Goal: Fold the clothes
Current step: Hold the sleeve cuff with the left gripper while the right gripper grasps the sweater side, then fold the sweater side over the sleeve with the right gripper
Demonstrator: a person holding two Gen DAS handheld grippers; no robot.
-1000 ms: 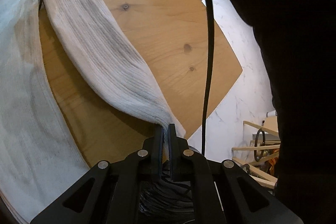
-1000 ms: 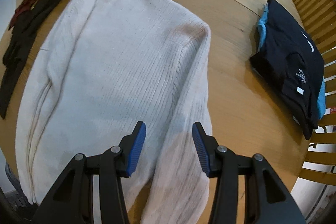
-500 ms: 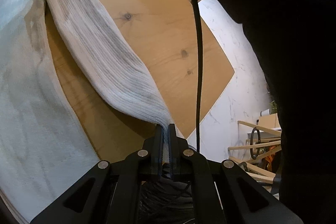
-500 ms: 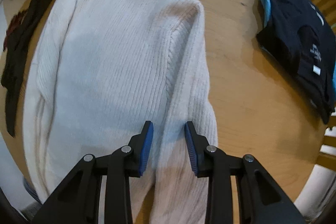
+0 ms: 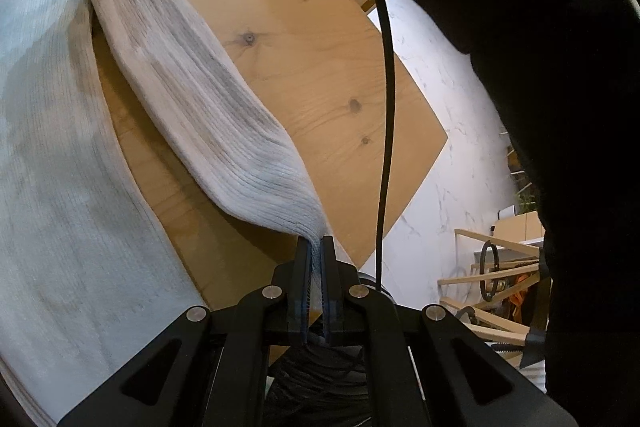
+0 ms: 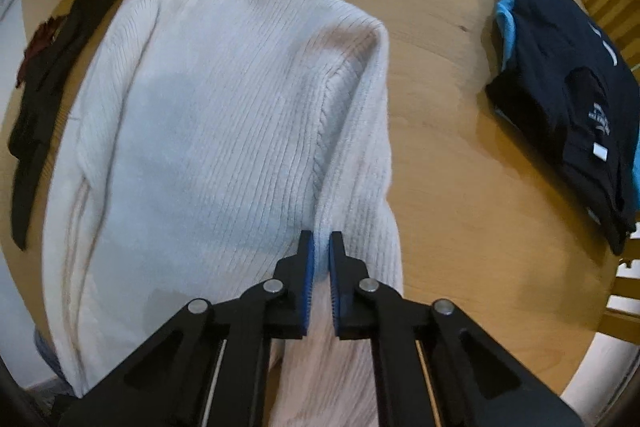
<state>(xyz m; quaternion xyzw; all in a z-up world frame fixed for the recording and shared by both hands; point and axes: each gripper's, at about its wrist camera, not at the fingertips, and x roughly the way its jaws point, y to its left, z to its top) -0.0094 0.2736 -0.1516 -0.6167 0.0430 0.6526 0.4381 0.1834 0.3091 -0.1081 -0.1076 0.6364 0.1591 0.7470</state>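
A white ribbed sweater (image 6: 208, 131) is spread across the wooden table (image 6: 460, 155), frame centre; its sleeve (image 5: 208, 99) is pinched at the cuff by the left gripper (image 5: 316, 259) and near the armpit by the right gripper (image 6: 320, 267). An even, taut carry inward is advised.

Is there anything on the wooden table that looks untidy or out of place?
Yes. A dark garment lies crumpled and unfolded at the table's left edge, unlike the neatly folded navy stack on the right. The white sweater itself looks undamaged.
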